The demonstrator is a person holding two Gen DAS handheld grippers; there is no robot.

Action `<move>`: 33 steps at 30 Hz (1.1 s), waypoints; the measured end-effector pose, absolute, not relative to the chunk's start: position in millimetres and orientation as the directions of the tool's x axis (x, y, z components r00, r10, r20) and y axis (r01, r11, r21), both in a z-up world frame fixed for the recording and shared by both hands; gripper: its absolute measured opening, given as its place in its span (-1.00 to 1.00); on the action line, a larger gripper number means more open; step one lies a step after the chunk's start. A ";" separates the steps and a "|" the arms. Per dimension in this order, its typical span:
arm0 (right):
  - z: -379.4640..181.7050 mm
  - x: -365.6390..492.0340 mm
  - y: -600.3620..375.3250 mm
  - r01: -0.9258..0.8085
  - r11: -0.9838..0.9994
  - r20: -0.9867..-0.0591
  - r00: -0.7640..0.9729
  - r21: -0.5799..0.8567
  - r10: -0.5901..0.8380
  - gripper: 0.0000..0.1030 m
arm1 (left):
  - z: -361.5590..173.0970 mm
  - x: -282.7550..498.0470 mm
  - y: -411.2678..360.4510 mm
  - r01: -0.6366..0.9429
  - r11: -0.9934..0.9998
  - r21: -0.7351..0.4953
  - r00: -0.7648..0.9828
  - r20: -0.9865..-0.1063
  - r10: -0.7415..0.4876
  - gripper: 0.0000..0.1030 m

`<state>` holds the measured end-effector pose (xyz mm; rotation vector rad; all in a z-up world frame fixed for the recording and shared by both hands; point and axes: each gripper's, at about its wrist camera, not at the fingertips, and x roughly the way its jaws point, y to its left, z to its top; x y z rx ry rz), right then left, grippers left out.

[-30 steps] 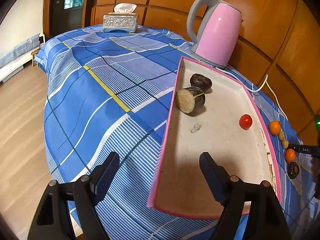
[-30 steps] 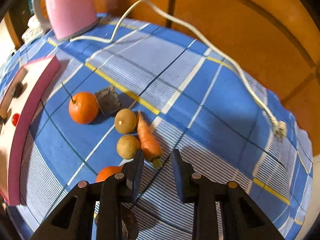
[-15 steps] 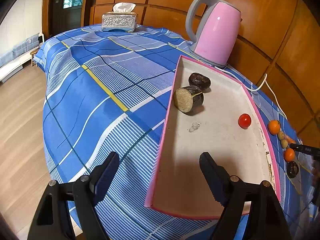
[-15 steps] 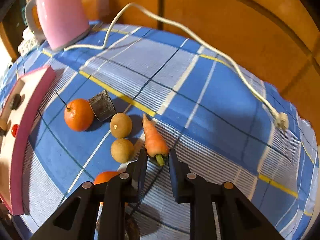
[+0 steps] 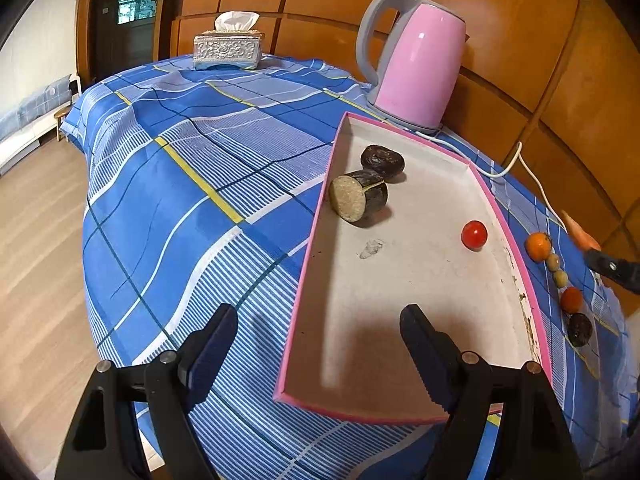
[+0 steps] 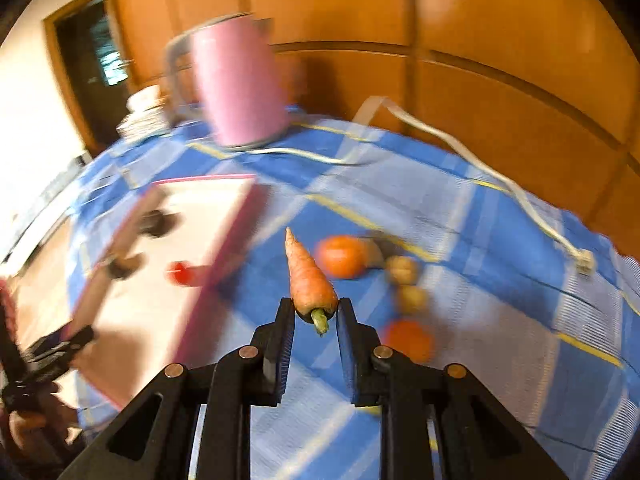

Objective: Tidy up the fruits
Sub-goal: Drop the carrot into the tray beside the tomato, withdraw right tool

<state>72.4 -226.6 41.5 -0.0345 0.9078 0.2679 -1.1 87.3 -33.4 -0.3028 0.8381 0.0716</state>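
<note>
From my left wrist, my left tool (image 5: pixel 316 344) hangs spread wide with nothing between its fingers, one over the blue checked cloth (image 5: pixel 192 184) on the counter, the other over the near end of the pink-rimmed tray (image 5: pixel 308 264). In the tray lie a dark fruit (image 5: pixel 382 160), a cut dark cylinder (image 5: pixel 359 198) touching it, and a red tomato (image 5: pixel 474 234) well apart near the right rim. Beyond that rim a row of small fruits (image 5: pixel 558 276) runs along the cloth. A pink kettle (image 5: pixel 416 76) stands behind the tray, a tissue box (image 5: pixel 228 50) farther back. From my right wrist, much is blurred. My right tool (image 6: pixel 316 312) pinches the carrot (image 6: pixel 308 276) at its stalk end, tip pointing away, clear of the cloth. The tray (image 6: pixel 240 232) lies to its left, an orange (image 6: pixel 342 257) and other fruits to its right.
</note>
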 end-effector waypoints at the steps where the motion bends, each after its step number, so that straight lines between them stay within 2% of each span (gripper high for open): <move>1: 39.8 72.2 -215.8 -0.265 0.959 -0.781 0.577 0.097 0.239 -0.59 | -33.2 -1.9 87.1 -0.179 0.955 -0.236 0.670 -0.740 -0.058 0.63; 9: 24.7 105.2 -130.3 -0.346 0.912 -0.758 0.528 0.219 0.383 -0.58 | -32.1 -3.9 86.1 -0.179 0.955 -0.236 0.675 -0.736 -0.056 0.63; 12: 20.7 111.2 -118.1 -0.339 0.905 -0.754 0.516 0.255 0.406 -0.47 | -32.9 -3.2 87.9 -0.188 0.952 -0.242 0.673 -0.738 -0.055 0.63; 14: 17.6 109.6 -116.1 -0.339 0.906 -0.757 0.513 0.254 0.404 -0.46 | -33.6 -2.5 89.2 -0.193 0.951 -0.243 0.671 -0.739 -0.053 0.63; 19: 11.4 94.3 -134.5 -0.294 0.929 -0.772 0.528 0.226 0.355 -0.46 | -32.7 -2.2 88.3 -0.189 0.952 -0.242 0.674 -0.737 -0.053 0.63; 33: 11.3 24.8 -239.1 -0.011 0.997 -0.761 0.645 0.078 0.067 -0.46 | -30.6 -4.7 82.1 -0.171 0.957 -0.235 0.677 -0.733 -0.060 0.63</move>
